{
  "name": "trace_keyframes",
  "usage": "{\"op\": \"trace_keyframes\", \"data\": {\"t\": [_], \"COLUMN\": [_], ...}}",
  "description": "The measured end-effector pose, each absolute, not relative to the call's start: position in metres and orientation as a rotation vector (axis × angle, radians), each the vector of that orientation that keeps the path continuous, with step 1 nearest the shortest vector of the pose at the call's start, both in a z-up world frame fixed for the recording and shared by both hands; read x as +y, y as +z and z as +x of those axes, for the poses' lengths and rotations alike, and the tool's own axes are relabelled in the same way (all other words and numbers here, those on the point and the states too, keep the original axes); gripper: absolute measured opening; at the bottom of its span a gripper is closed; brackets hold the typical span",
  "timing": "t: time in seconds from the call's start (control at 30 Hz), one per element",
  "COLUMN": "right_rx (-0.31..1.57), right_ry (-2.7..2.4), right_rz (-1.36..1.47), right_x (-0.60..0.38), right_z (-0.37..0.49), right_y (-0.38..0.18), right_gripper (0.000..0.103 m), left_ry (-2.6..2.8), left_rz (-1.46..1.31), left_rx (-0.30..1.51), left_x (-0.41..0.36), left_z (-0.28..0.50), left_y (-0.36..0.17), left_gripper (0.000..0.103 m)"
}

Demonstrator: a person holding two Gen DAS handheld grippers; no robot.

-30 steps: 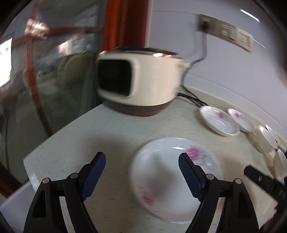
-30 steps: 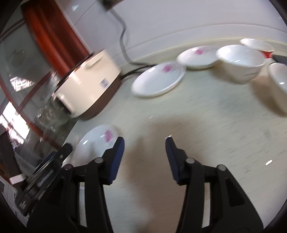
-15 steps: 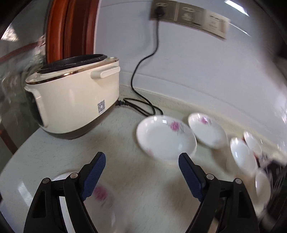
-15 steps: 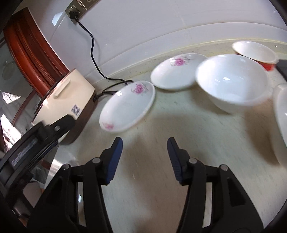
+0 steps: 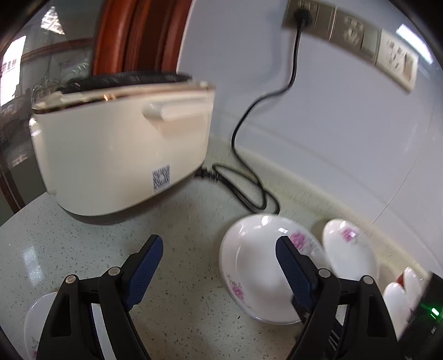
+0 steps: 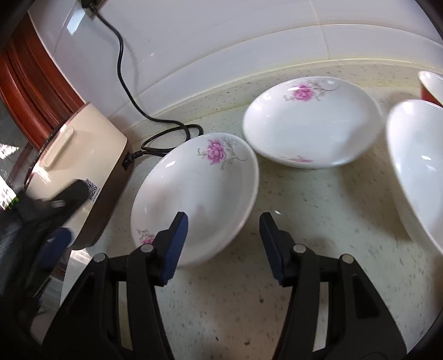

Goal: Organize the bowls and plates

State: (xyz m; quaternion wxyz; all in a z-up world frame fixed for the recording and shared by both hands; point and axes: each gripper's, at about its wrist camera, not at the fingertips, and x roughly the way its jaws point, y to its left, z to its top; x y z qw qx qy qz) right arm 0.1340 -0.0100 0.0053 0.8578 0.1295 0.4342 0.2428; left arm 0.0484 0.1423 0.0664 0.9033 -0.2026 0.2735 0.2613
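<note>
White plates with pink flowers lie on the speckled counter. In the right wrist view the near plate (image 6: 196,193) lies just ahead of my open, empty right gripper (image 6: 223,245); its left finger overlaps the plate's near rim. A second plate (image 6: 313,124) lies behind it, and a white bowl (image 6: 418,166) stands at the right. In the left wrist view my left gripper (image 5: 218,272) is open and empty; the near plate (image 5: 260,265) lies by its right finger, the second plate (image 5: 349,249) beyond. A third plate (image 5: 36,324) lies at the lower left.
A cream rice cooker (image 5: 121,155) stands at the back left, its black cord (image 5: 249,193) running to a wall socket (image 5: 301,13). A red-sided bowl (image 6: 432,85) stands at the far right. The counter edge falls away left of the cooker (image 6: 80,166).
Both grippers have swung right and moved in toward the plates by the wall. The near plate now lies right in front of the right gripper. The rice cooker looms larger in the left view.
</note>
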Motion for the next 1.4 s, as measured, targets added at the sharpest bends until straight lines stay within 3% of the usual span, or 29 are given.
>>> {"op": "trace_keyframes", "data": {"t": [0.1, 0.17, 0.27, 0.73, 0.83, 1.13, 1.4], "right_rx": [0.909, 0.918, 0.929, 0.895, 0.927, 0.946, 0.961], "right_ry": [0.527, 0.494, 0.507, 0.386, 0.423, 0.441, 0.445], "right_rz": [0.266, 0.244, 0.274, 0.095, 0.155, 0.221, 0.227], "right_x": [-0.009, -0.01, -0.018, -0.088, -0.097, -0.104, -0.104], "right_z": [0.135, 0.136, 0.134, 0.041, 0.043, 0.045, 0.045], "right_y": [0.005, 0.003, 0.001, 0.011, 0.009, 0.007, 0.007], "right_gripper": [0.051, 0.027, 0.025, 0.024, 0.033, 0.033, 0.034], "left_ry": [0.541, 0.538, 0.542, 0.416, 0.341, 0.292, 0.259], "left_rz": [-0.406, -0.419, -0.422, -0.368, -0.337, -0.293, -0.238], "left_rx": [0.507, 0.492, 0.511, 0.635, 0.684, 0.785, 0.841], "left_x": [0.138, 0.138, 0.141, 0.125, 0.11, 0.099, 0.085], "left_z": [0.039, 0.037, 0.041, 0.057, 0.058, 0.044, 0.049], "left_y": [0.074, 0.076, 0.072, 0.061, 0.058, 0.032, 0.021], "left_gripper": [0.084, 0.084, 0.084, 0.084, 0.084, 0.084, 0.078]}}
